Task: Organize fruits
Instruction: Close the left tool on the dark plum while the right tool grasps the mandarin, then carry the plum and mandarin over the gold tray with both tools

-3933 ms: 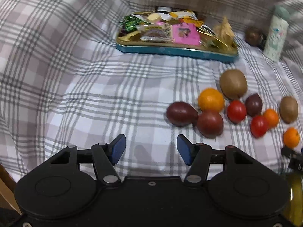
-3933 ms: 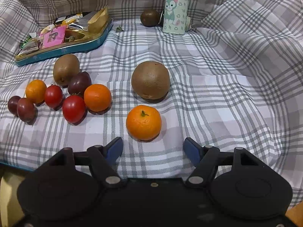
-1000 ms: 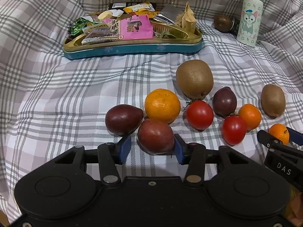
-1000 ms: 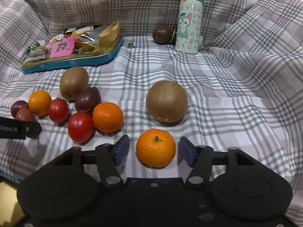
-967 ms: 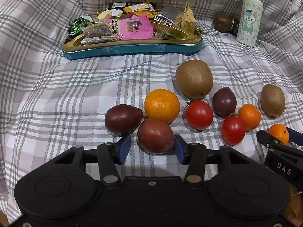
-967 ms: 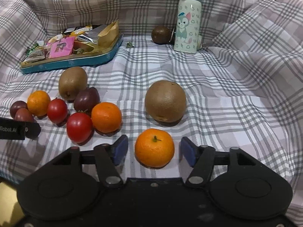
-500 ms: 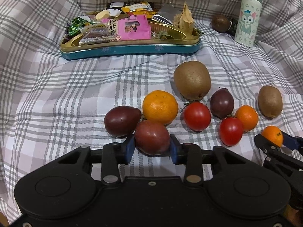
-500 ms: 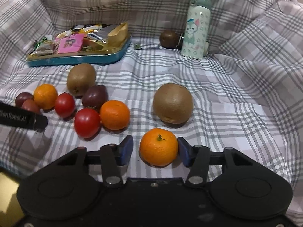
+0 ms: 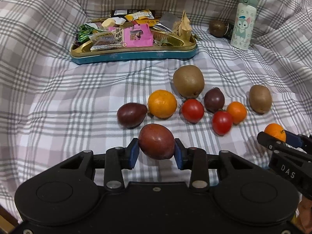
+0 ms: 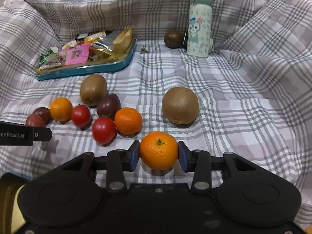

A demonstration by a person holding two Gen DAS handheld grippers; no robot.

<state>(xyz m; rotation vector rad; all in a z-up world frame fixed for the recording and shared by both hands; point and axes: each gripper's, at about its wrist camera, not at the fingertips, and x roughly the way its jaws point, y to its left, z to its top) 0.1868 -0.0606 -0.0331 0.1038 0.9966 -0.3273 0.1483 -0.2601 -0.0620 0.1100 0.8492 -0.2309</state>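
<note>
A: What are the two grippers doing?

B: The left gripper (image 9: 157,153) is clamping a dark red fruit (image 9: 156,144) between its blue pads, near the front edge of the checked cloth (image 9: 58,97). The right gripper (image 10: 158,156) is closing its jaws, and its pads are pressing on a small orange (image 10: 158,149), stem facing up.

A: What is lying around them?

B: A second dark red fruit (image 9: 131,114), a bigger orange (image 9: 162,103), two tomatoes (image 9: 192,110) and a large kiwi (image 9: 188,81) are sitting just beyond the left gripper in a loose bunch. Another kiwi (image 10: 180,105) is resting just behind the right gripper. Nothing is standing between either gripper and the fruit it is holding.

A: And towards the back edge?

B: A teal tin (image 9: 134,54) piled with snack packets is sitting there, with a cartoon-cat bottle (image 10: 199,24) at the back right and a dark round fruit (image 10: 173,39) beside it.

A: Is one view showing more?

B: The left view is catching the right gripper's fingers around the small orange. The right view is showing only a black printed bar of the left gripper at its left edge, partly hiding the dark red fruit.
</note>
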